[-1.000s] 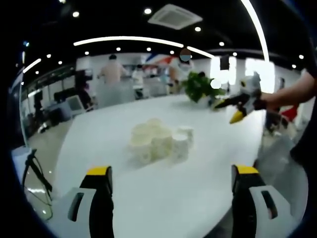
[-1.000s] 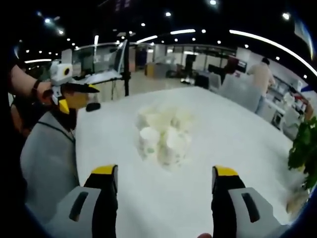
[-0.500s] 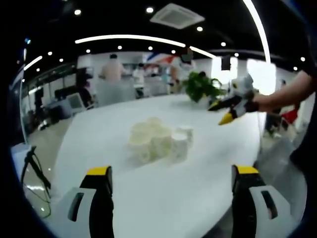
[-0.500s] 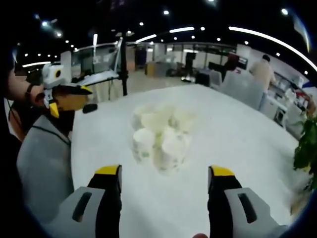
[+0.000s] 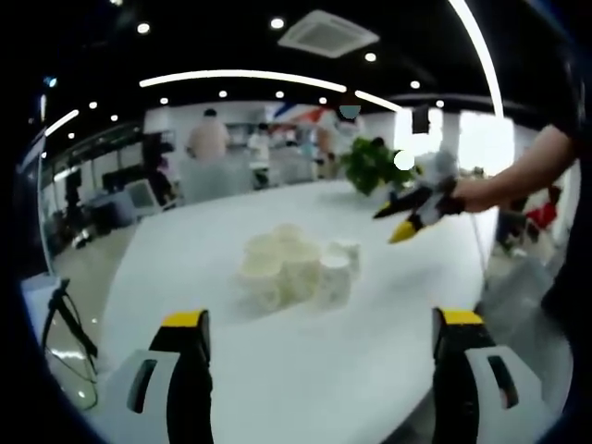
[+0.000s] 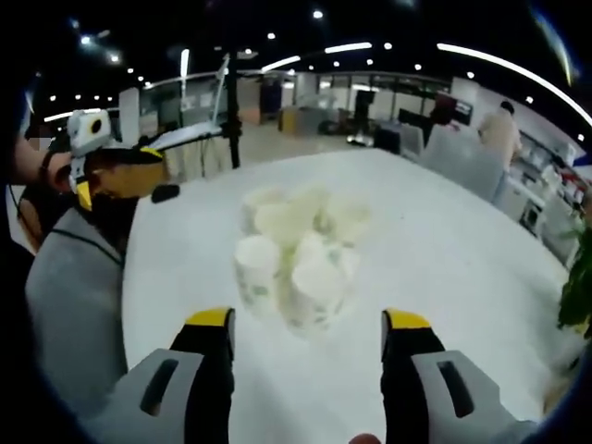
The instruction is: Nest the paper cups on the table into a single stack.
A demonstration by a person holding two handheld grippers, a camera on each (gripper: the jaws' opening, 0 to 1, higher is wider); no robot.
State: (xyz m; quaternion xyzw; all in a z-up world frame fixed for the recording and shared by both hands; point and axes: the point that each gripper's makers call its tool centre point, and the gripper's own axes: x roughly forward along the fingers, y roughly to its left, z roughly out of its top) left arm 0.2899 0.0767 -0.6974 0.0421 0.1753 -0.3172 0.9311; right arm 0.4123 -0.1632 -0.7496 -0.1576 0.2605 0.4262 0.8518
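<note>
The cups (image 5: pixel 298 267) (image 6: pixel 296 252) stand bunched together, mouths up and touching one another, near the middle of the white bench (image 5: pixel 277 370) (image 6: pixel 444 240); none is held. In the right gripper view the two nearest cups show a faint green print on their sides, and the others crowd just behind them. The right hand-held gripper (image 6: pixel 305 370) hovers just short of the cluster, its yellow-tipped jaws spread wide with nothing between them and the nearest cups lying ahead in the gap. In the left gripper view that same gripper (image 5: pixel 407 208) hangs in the air to the right of the cups and above the bench, held by a hand (image 5: pixel 476 192). The left hand-held gripper (image 5: pixel 319 370) is farther back from the cups, its jaws likewise wide apart and empty; in the right gripper view it shows at the far left (image 6: pixel 111 162), over the bench edge. A plant (image 5: pixel 370 162) (image 6: pixel 578 277) sits at the far end of the bench. People (image 5: pixel 208 143) stand among desks beyond it, under ceiling lights (image 5: pixel 240 76).
</note>
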